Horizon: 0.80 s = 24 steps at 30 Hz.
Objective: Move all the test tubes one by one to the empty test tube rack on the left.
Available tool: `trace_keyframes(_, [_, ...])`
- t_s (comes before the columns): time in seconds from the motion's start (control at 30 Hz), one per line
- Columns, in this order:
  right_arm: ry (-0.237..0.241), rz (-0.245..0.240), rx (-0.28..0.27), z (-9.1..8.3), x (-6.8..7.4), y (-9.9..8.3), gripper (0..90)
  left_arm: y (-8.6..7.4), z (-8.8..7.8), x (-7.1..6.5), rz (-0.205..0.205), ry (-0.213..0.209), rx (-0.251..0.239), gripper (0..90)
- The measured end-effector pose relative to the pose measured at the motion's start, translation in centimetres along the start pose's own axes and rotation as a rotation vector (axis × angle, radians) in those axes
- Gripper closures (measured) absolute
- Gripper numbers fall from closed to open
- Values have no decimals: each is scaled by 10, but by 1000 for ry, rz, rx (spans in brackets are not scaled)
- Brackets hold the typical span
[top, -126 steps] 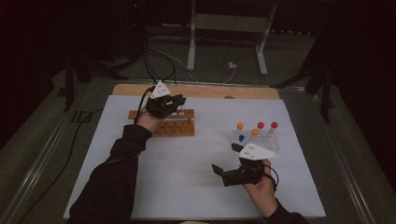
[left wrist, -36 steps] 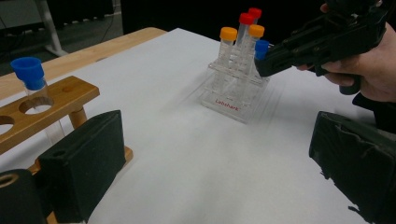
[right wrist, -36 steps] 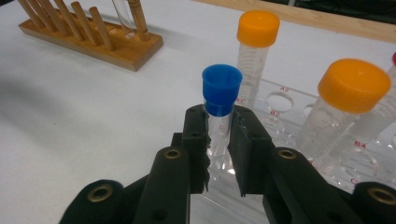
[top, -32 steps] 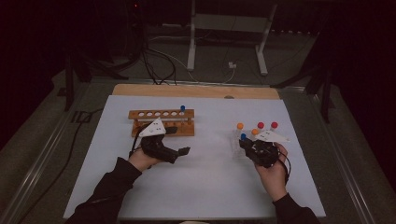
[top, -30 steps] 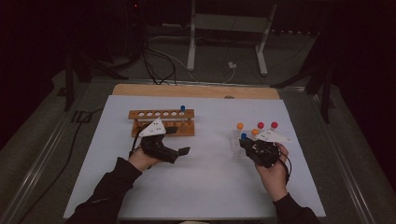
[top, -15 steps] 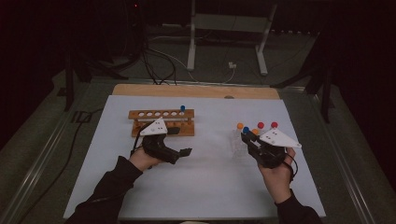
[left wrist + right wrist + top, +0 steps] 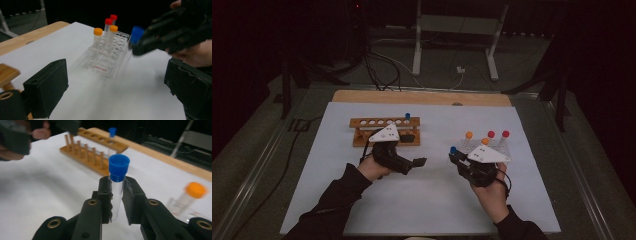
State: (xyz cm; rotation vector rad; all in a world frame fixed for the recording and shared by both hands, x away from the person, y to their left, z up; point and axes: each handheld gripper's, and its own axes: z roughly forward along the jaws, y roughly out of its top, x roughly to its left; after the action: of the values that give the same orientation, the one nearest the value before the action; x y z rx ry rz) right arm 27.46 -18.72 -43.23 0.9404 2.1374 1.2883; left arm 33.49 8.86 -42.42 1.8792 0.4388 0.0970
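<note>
My right gripper is shut on a clear tube with a blue cap and holds it upright. In the high view, the right gripper holds the tube with the blue cap just left of the clear plastic rack. That rack holds two orange-capped and two red-capped tubes. My left gripper stands open and empty in front of the wooden rack, pointing right. Its jaws stand wide apart in the left gripper view. One blue-capped tube stands in the wooden rack's right end.
White paper covers the table, and a wooden board edge runs along the back. Cables and a metal stand lie on the dark floor beyond. An orange-capped tube stands close to the right of my right gripper.
My right gripper has moved left away from the clear rack, carrying the blue-capped tube. The left gripper has shifted slightly to the right.
</note>
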Motion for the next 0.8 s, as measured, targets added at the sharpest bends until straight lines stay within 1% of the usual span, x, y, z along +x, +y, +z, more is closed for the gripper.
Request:
trace_keyframes(0.07, [15,-4,9,4,4,-1,770,1,3,-1,4,-11,3,93])
trace_keyframes(0.1, [24,-9,15,5,6,-1,770,2,5,-3,6,-11,4,119])
trace_keyframes(0.17, [39,-15,24,9,10,-2,770,3,7,-4,6,-25,0,166])
trace_keyframes(0.2, [46,-14,28,10,12,-3,770,3,9,-5,7,-24,5,166])
trace_keyframes(0.23, [51,-14,31,11,13,-3,769,4,10,-5,9,-33,6,177])
trace_keyframes(0.27, [56,-16,34,12,14,-3,770,4,11,-6,10,-33,4,206])
trace_keyframes(0.37, [67,-18,38,14,17,-3,770,5,15,-8,12,-41,9,253])
trace_keyframes(0.43, [72,-18,37,15,18,-3,770,5,17,-9,18,-48,13,307])
trace_keyframes(0.47, [75,-19,38,15,19,-3,770,5,19,-10,20,-48,16,354])
trace_keyframes(0.5, [75,-19,38,15,19,-3,770,5,20,-10,24,-51,18,354])
trace_keyframes(0.53, [76,-19,39,16,19,-3,770,5,21,-11,27,-55,20,382])
trace_keyframes(0.67, [82,-18,38,17,20,-2,769,4,29,-13,42,-47,40,480])
trace_keyframes(0.7, [84,-20,38,17,21,-2,769,4,30,-13,44,-46,42,527])
trace_keyframes(0.73, [84,-20,38,17,21,-2,769,4,32,-14,47,-49,48,527])
trace_keyframes(0.8, [83,-21,40,17,22,-1,769,3,34,-14,47,-56,47,570])
